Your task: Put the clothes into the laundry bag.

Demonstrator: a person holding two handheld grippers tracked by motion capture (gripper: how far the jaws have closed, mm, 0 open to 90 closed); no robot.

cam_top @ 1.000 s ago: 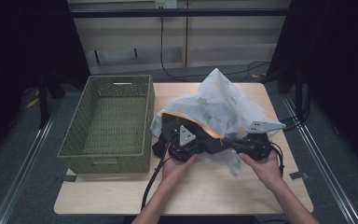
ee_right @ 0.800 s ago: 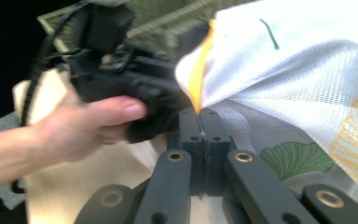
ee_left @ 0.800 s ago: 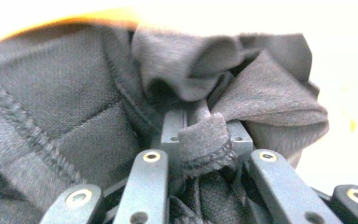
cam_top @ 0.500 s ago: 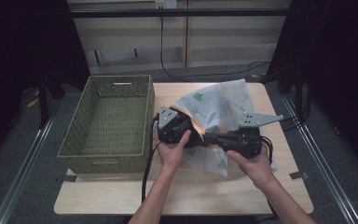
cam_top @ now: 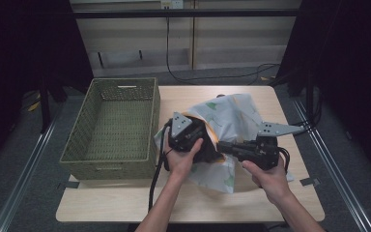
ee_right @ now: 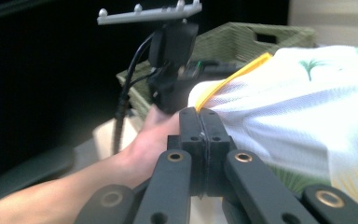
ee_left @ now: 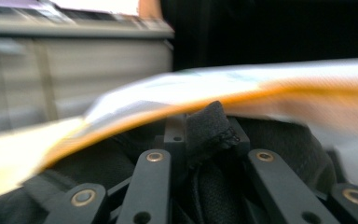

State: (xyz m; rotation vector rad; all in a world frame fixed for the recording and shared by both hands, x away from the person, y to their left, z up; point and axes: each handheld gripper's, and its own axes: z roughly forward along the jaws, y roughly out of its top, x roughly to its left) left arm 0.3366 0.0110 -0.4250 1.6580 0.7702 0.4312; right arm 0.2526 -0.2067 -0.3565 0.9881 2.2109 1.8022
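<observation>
A white garment [cam_top: 232,113] with green leaf prints, orange trim and a black lining lies bunched on the table's middle. My left gripper [cam_top: 204,141] is at its left edge, held up off the table. In the left gripper view, the left gripper [ee_left: 205,126] is shut on a fold of the black lining [ee_left: 209,123], with the orange trim [ee_left: 279,93] blurred above. My right gripper [cam_top: 222,146] points left toward it. In the right gripper view, the right gripper [ee_right: 199,116] is shut on the garment's edge by the orange trim [ee_right: 235,74].
A green woven basket [cam_top: 125,83] stands on the left half of the wooden table [cam_top: 251,203], close beside my left hand. It also appears behind the other gripper in the right gripper view, basket [ee_right: 242,37]. Shelving and cables lie beyond the far edge.
Both hands have risen with the garment. The left gripper went up and away from the front edge, and the right gripper swung to point left, bunching the cloth between them.
</observation>
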